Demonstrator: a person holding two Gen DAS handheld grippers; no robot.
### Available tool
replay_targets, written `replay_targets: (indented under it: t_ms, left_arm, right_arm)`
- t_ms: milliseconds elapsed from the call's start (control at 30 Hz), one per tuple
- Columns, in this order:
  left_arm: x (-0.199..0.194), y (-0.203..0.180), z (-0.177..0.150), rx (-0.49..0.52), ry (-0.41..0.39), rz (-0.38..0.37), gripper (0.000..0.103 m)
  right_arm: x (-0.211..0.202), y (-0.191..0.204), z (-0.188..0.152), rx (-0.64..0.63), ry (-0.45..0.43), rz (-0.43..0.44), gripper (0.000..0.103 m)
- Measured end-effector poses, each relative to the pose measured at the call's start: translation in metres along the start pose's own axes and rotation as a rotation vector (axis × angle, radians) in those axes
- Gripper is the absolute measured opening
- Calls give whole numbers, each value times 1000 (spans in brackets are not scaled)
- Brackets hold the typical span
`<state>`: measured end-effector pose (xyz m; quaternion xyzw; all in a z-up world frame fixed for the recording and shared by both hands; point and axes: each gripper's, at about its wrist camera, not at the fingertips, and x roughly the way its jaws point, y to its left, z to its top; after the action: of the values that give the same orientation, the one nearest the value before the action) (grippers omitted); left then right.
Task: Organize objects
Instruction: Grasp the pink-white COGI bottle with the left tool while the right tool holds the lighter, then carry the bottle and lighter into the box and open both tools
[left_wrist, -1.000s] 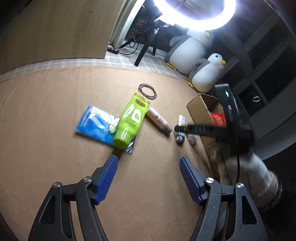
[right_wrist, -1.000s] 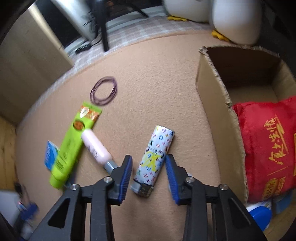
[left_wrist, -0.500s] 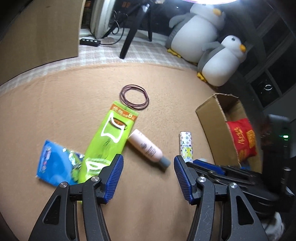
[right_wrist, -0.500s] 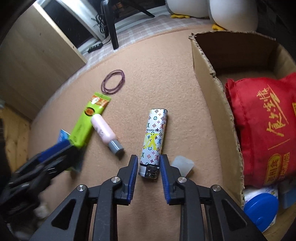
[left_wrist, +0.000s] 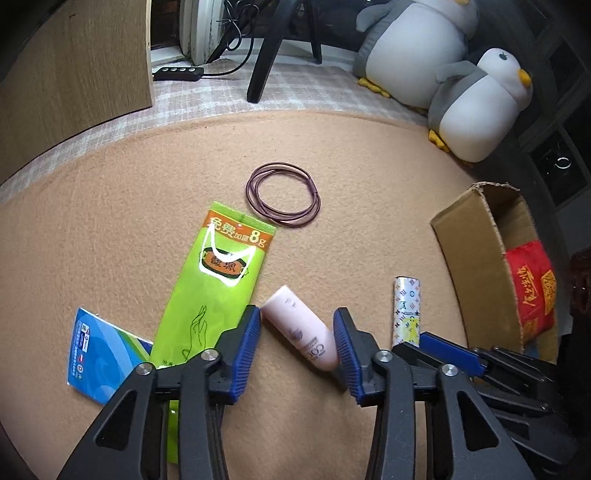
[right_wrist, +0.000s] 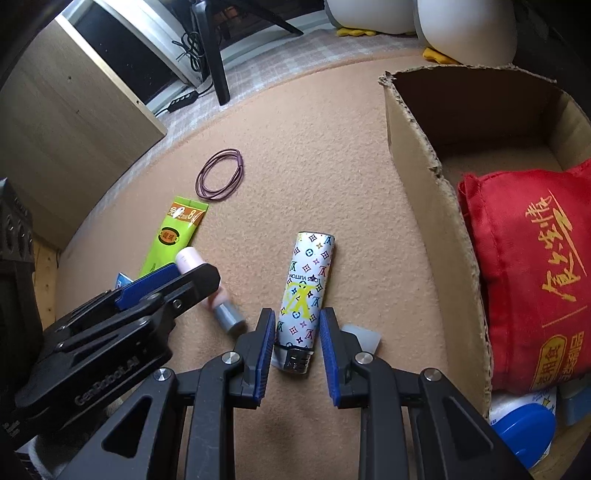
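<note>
Grasping is the step in hand. The right gripper (right_wrist: 297, 349) is closed on the lower end of the patterned lighter (right_wrist: 306, 295), which lies on the felt mat (right_wrist: 332, 166). The left gripper (left_wrist: 297, 349) has just been closing around the pink bottle (left_wrist: 301, 326), with small gaps left. Next, I think, both must lift toward the cardboard box (right_wrist: 417, 177), which holds a red pouch (right_wrist: 535, 277) and a blue-capped item (right_wrist: 524, 428).

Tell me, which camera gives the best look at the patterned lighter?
The right wrist view: the lighter lies whole, central, between the right gripper pads. The left wrist view shows only its upper part, behind gripper fingers.
</note>
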<state>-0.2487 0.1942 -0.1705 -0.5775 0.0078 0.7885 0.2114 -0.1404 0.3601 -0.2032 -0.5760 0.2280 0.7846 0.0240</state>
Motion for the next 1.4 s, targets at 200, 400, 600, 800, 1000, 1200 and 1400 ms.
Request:
replay_targets:
  t_ms: [200, 400, 600, 800, 1000, 1200, 1400]
  left_arm:
    - [-1, 0, -3, 33, -7, 20, 25]
    - [-8, 0, -15, 49, -15, 6, 22]
    - [-14, 5, -33, 33, -18, -25, 22]
    - [-23, 13, -60, -1, -18, -71, 22]
    - [-35, 23, -84, -65, -26, -110, 22]
    - [-48, 27, -95, -86, -46, -128, 22]
    - [-49, 25, -98, -79, -49, -120, 22]
  right_arm:
    - [1, 2, 1, -16, 2, -9, 23]
    - [3, 8, 5, -51, -12, -39, 23]
    - [7, 20, 6, -132, -20, -79, 22]
    - [7, 27, -8, -190, -18, -67, 21]
    - [1, 26, -29, -181, -14, -13, 21]
    - [-9, 22, -47, -155, -25, 47, 21]
    - [-9, 25, -55, -187, -22, 33, 20]
